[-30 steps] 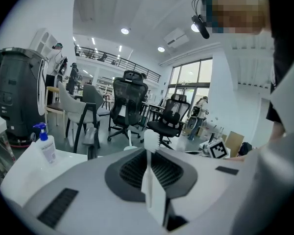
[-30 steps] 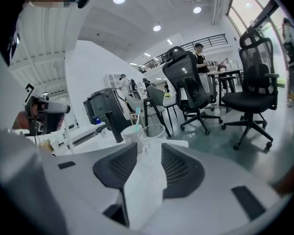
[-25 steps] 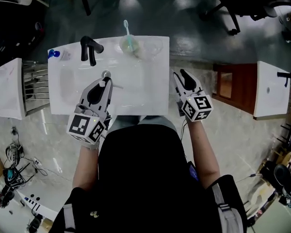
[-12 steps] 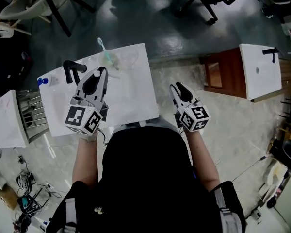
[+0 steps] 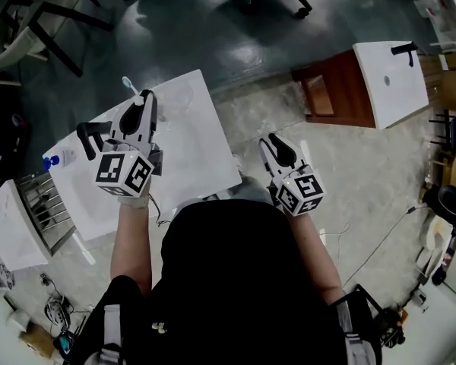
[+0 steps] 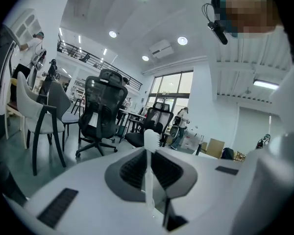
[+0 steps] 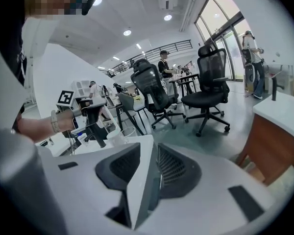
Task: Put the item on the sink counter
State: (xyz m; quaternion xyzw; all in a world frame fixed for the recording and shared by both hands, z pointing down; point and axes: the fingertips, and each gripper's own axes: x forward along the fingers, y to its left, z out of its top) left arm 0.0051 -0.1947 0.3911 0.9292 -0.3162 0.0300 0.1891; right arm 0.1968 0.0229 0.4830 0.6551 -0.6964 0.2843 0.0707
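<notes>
Left claw (image 5: 143, 99) tight around one toothbrush (image 6: 151, 138), over one white sink (image 5: 205, 158).

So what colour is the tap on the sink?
Black. The tap shows best in the head view, dark against the white sink.

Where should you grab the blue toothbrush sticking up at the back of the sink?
Take the toothbrush by its handle just under the head, coming straight down from above and pinching it from both sides. It pokes upward, so that top end is the free part. Lower down, the left gripper, shut on a thin white stick, covers it in the head view.
</notes>
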